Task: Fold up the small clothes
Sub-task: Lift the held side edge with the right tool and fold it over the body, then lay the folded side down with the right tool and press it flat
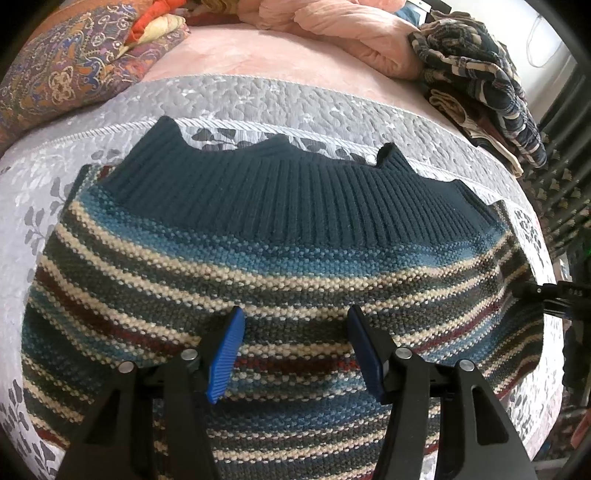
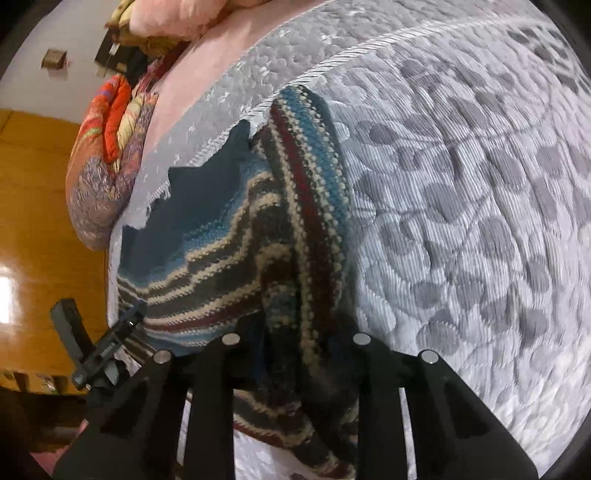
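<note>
A striped knit sweater (image 1: 258,266) with a dark teal ribbed band (image 1: 295,192) lies flat on the grey quilted bedspread (image 1: 258,99). My left gripper (image 1: 295,314) hovers over its middle, open, blue pads apart with nothing between them. At the sweater's right edge the right gripper (image 1: 550,295) shows as a black tip. In the right wrist view, my right gripper (image 2: 295,332) has a side strip of the sweater (image 2: 310,177) running between its fingers. The fabric bunches there and hides the fingertips. The left gripper (image 2: 99,350) appears at the lower left.
A patterned pillow (image 1: 62,74) lies at the far left. Pink bedding (image 1: 351,33) and a pile of dark patterned clothes (image 1: 480,85) sit at the back right. Open quilt (image 2: 480,221) stretches right of the sweater. Orange wooden furniture (image 2: 37,184) stands beyond the bed.
</note>
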`<state>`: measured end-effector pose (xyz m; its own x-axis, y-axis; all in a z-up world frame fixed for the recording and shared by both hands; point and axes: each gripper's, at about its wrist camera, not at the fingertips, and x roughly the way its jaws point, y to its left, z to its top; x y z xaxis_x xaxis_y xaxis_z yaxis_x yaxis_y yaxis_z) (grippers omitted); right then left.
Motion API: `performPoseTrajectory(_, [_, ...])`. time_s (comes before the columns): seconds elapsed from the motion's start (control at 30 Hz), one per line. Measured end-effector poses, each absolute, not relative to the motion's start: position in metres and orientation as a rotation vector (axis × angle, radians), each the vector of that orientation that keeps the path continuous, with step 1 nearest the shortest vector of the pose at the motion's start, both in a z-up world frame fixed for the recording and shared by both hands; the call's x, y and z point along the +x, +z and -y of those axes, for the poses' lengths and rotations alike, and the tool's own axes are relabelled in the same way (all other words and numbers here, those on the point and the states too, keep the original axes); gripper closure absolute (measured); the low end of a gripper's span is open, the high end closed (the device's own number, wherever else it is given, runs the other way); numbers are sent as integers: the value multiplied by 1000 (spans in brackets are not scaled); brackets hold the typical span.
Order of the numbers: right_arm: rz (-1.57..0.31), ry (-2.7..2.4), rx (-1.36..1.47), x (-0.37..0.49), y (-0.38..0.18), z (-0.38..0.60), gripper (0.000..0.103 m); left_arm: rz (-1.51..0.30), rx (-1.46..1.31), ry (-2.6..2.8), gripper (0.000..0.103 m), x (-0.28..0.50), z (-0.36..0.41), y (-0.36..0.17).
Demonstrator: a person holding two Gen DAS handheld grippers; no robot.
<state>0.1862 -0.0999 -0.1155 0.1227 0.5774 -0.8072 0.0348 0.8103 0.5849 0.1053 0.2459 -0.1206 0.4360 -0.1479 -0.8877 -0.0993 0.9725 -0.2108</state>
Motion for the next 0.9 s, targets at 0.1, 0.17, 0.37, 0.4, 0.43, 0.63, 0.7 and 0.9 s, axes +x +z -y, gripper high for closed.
performPoseTrajectory(0.1, [-1396,441,602,182,-103,98,82,-1129,-276,-39,45,103,-252,-114])
performPoseTrajectory(0.17, [-1386,467,582,181,-86,88,82,-1122,-272,-33,45,99,-258,-108])
performPoseTrajectory(0.37, [-1377,553,510,179,-39,39,83,-1094,-297,-18,45,85,-282,-92])
performPoseTrajectory(0.4, [-1373,569,505,179,-35,32,83,-1087,-308,-18,45,82,-286,-89])
performPoseTrajectory(0.43, [-1368,586,498,179,-29,22,83,-1082,-315,-19,45,81,-290,-86])
performPoseTrajectory(0.63, [-1355,683,419,174,-3,-40,83,-1057,-340,-15,45,73,-309,-74])
performPoseTrajectory(0.7, [-1357,725,395,171,2,-62,83,-1051,-349,-10,45,69,-316,-72])
performPoseTrajectory(0.9, [-1391,799,318,164,-1,-119,83,-1043,-389,3,45,60,-334,-71])
